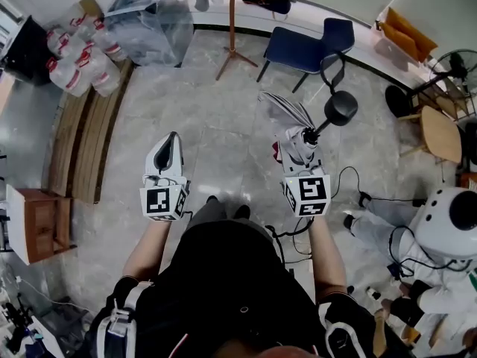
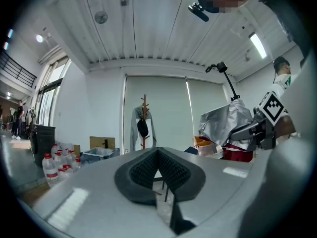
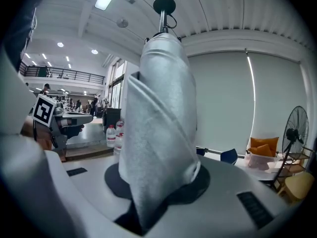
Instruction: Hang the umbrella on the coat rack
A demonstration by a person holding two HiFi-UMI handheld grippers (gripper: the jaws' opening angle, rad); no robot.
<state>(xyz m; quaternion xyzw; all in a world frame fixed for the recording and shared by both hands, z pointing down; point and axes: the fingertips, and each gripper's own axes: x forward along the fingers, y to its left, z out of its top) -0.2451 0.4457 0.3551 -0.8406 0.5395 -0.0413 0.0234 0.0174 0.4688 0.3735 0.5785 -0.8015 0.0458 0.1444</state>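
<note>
Clamped seemingly on loose cloth only, the right gripper (image 1: pixel 297 142) might have let the umbrella (image 3: pixel 159 100) slip before the coat rack (image 2: pixel 144 117) at the floor's far edge; the left gripper (image 1: pixel 168 152) was closed, empty.

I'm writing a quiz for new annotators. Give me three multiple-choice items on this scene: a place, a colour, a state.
1. In the head view the coat rack stands: A) left of the blue chair B) right of it C) behind the person.
2. The umbrella canopy looks: A) green B) silver-grey C) yellow.
3. The right gripper is: A) open, empty B) shut on the umbrella C) shut on a bottle.
Key: 1 A, its pole rises left of the chair; 2 B, the folded fabric is silver-grey; 3 B, its jaws clamp the folded canopy.
</note>
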